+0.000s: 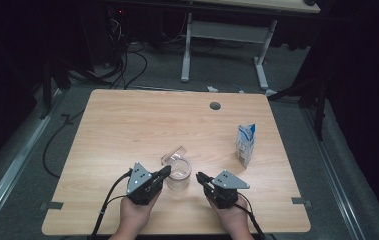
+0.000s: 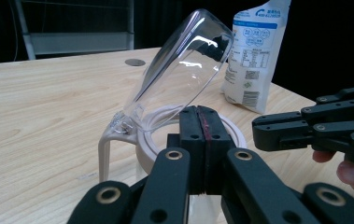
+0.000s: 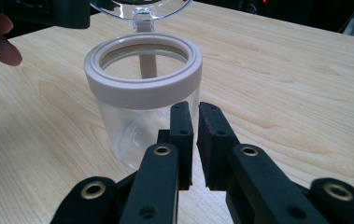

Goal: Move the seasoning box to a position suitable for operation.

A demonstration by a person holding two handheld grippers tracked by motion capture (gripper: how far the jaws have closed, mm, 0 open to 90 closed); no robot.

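Found a clear, round, see-through jar (image 1: 178,175) with a pale beige ring collar standing upright near the front edge of the light wooden table (image 1: 127,125), between the two grippers. Saw its clear, domed, hinged lid (image 2: 184,60) swung up and tilted back from the mouth, hanging on its hinge at the far side of the collar. Looked empty inside, as far as the right gripper view allowed.

Noted the left gripper (image 1: 166,171) with jaws pressed together and pinching nothing, tips just beside the collar on the jar's left; could not tell from any view whether touching it. Noted the right gripper (image 3: 194,109) with jaws a narrow slit apart, nothing between them, tips near the jar's wall on the other side and apart from it.

Spotted a white and blue printed soft pouch (image 1: 245,144) standing upright well to the right of the jar, untouched. Also a round grey cable hole (image 1: 215,106) toward the table's far edge.

Judged the opening step done, with the mouth fully exposed. Judged whatever came after as not begun: nothing in the jar, pouch unhandled, neither claw holding a thing.
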